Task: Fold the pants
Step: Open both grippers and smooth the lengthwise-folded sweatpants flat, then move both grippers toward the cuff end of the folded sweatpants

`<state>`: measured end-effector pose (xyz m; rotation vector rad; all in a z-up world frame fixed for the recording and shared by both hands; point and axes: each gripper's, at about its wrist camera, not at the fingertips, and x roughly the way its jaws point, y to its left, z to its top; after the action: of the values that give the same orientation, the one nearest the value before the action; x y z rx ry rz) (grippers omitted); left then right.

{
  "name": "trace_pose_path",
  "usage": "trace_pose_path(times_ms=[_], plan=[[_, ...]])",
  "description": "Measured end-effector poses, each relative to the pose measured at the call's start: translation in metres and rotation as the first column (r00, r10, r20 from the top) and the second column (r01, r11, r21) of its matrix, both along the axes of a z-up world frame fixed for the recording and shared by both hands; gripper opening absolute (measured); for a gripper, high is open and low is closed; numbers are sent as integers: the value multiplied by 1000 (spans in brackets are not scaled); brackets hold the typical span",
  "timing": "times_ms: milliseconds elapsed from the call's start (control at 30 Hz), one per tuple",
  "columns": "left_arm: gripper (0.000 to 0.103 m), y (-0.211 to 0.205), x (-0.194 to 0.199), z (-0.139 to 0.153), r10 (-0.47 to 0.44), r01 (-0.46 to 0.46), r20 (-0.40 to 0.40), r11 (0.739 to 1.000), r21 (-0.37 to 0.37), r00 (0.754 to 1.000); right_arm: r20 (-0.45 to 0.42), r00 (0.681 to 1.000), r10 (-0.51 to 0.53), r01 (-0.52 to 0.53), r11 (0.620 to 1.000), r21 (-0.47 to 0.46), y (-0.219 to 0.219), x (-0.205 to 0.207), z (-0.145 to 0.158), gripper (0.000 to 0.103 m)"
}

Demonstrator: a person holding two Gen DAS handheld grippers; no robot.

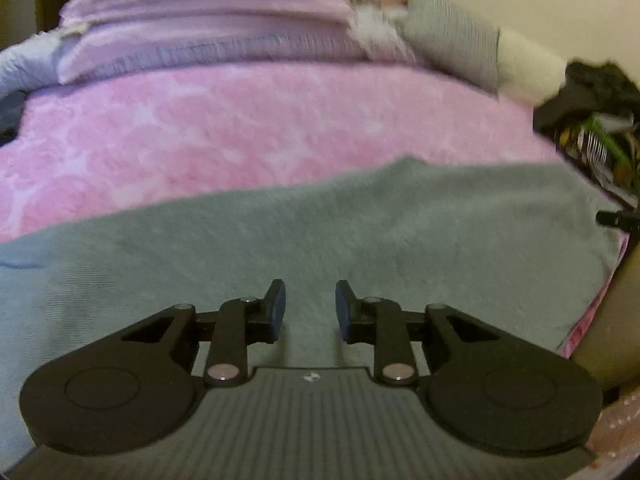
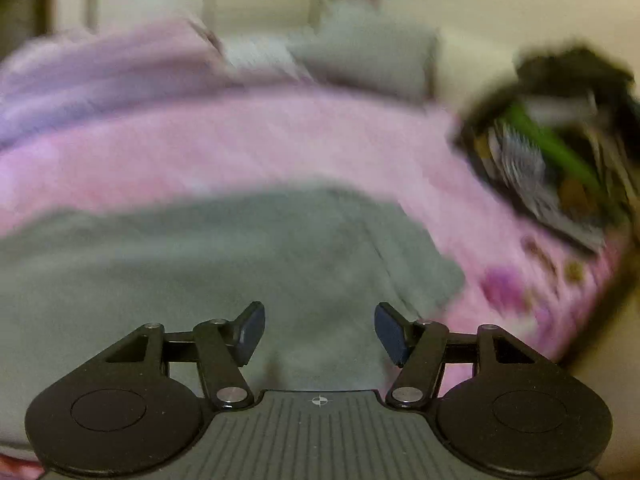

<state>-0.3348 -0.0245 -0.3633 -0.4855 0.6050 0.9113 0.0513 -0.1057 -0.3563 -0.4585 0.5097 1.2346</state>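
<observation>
Grey fleece pants (image 1: 360, 232) lie flat across the near part of a pink bedspread (image 1: 240, 132). My left gripper (image 1: 310, 308) hovers open just above the grey cloth, nothing between its blue-padded fingers. In the right wrist view the same grey pants (image 2: 240, 256) fill the lower left, their right edge ending near the pink bedspread (image 2: 280, 136). My right gripper (image 2: 320, 334) is open wide over the pants' right part and holds nothing. This view is blurred by motion.
Folded lilac blankets (image 1: 208, 16) and a grey pillow (image 1: 452, 36) sit at the bed's far end. A dark pile with green and patterned items (image 1: 592, 120) lies at the right edge, also seen as a dark pile (image 2: 552, 140). A person's arm (image 1: 612, 320) shows at right.
</observation>
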Motion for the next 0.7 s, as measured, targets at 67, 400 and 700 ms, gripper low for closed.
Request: trace_pose_path(times_ms=[67, 400, 700], plan=[[23, -6, -26, -2, 48, -48, 13, 998, 36, 999, -24, 998, 62, -61, 998, 2, -5, -23, -9, 59], [21, -62, -181, -14, 412, -412, -16, 911, 23, 911, -168, 985, -27, 10, 995, -101, -47, -81, -23, 59], [33, -117, -173, 52, 374, -368, -82, 927, 76, 924, -267, 962, 59, -77, 995, -57, -93, -158, 29, 63]])
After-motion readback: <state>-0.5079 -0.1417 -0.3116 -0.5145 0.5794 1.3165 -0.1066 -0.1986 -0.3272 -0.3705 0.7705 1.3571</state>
